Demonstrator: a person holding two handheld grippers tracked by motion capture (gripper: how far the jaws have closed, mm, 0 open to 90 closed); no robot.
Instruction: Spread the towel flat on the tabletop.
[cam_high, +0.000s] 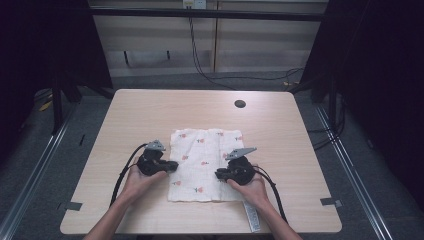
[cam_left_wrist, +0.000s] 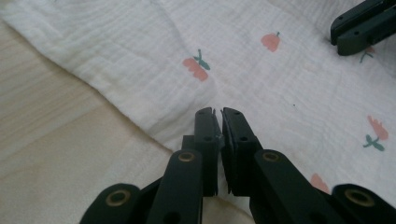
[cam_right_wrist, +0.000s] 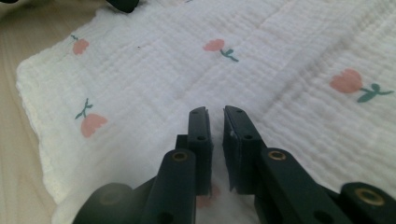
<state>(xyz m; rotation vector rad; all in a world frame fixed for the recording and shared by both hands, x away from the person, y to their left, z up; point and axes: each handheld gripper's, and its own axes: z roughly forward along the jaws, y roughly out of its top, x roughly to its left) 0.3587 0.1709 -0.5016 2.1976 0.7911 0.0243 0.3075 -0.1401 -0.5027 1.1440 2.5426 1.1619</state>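
A white cloth (cam_high: 202, 157) printed with small pink tulips lies flat on the wooden table (cam_high: 150, 110), folded into a rough rectangle. My left gripper (cam_high: 174, 165) sits at the cloth's left edge, pointing right. In the left gripper view (cam_left_wrist: 218, 112) its jaws are pressed together just over the cloth's (cam_left_wrist: 280, 84) hem with nothing between them. My right gripper (cam_high: 219, 174) rests over the cloth's right side, pointing left. Its jaws (cam_right_wrist: 215, 111) stand a narrow gap apart above the flat cloth (cam_right_wrist: 154, 79), holding nothing. The right gripper's tips (cam_left_wrist: 362, 25) face the left one.
A dark round hole (cam_high: 240, 104) lies in the table behind the cloth. A white labelled strip (cam_high: 251, 217) lies at the front edge under the right forearm. Grey tape marks (cam_high: 330, 202) sit near the front corners. Cables trail from both grippers toward the person.
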